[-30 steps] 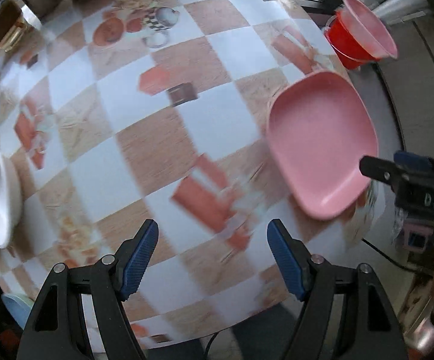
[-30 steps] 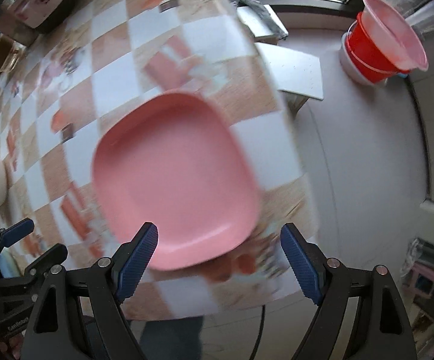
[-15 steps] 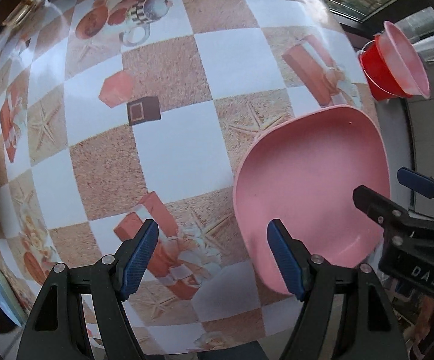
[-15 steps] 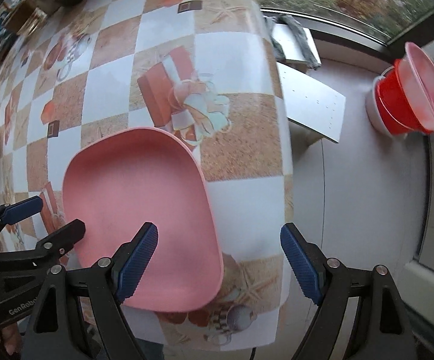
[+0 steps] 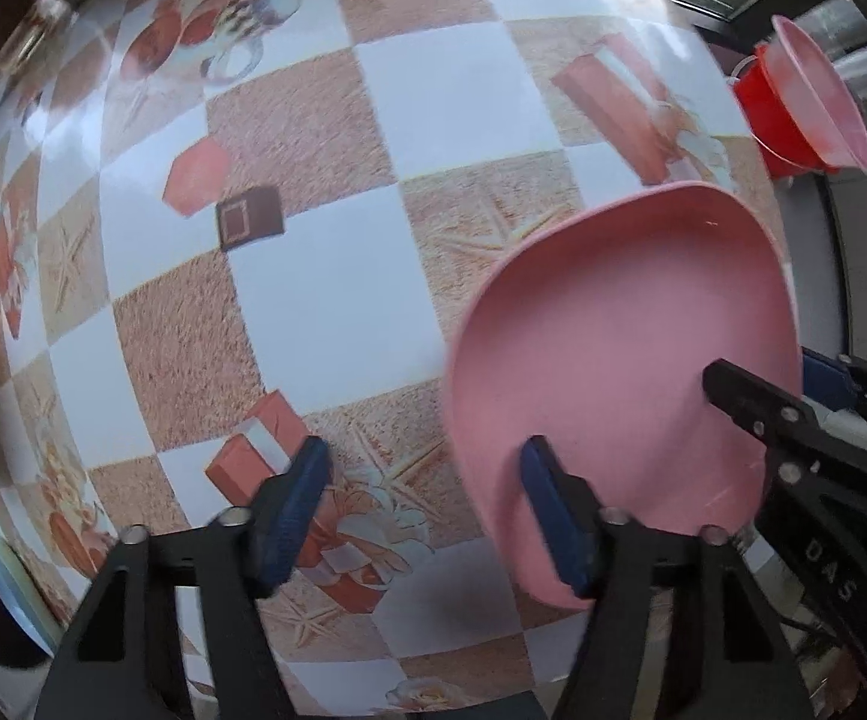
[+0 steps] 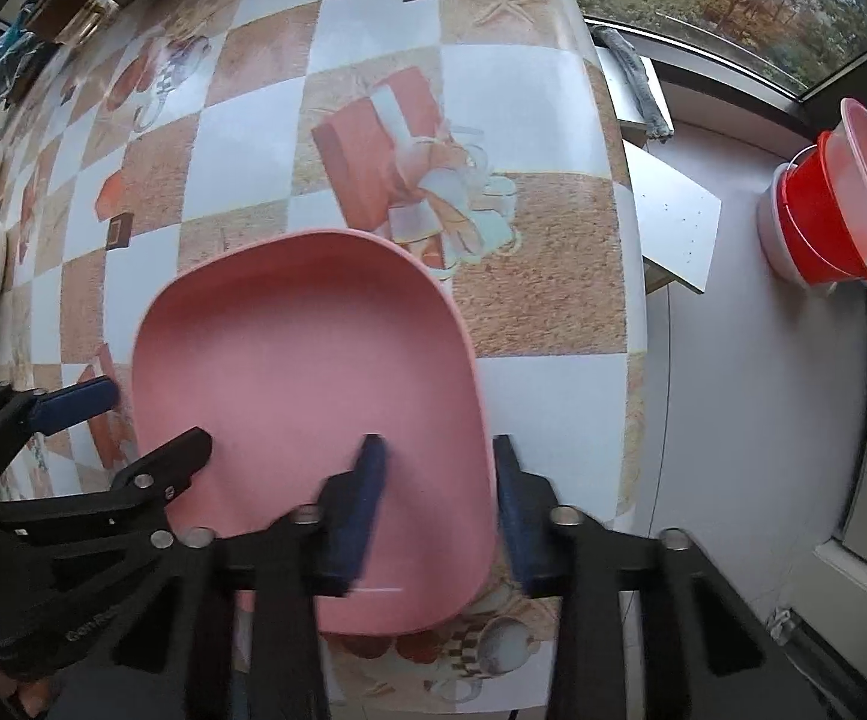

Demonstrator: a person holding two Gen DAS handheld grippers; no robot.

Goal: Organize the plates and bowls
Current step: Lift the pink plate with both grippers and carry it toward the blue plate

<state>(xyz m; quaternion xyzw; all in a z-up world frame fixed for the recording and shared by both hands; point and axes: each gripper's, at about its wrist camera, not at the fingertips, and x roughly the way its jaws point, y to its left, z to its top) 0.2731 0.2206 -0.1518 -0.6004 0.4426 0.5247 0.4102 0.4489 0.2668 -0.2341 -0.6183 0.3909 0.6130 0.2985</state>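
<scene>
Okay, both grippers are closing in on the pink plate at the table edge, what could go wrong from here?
1. The pink plate lies at the table corner, so a nudge from either gripper might slide it off toward the floor.
2. The right gripper straddles only the plate's right rim; a shallow pinch may slip or tilt it.
3. The left gripper also straddles the plate's opposite rim, so uneven pulls could twist the plate.
</scene>
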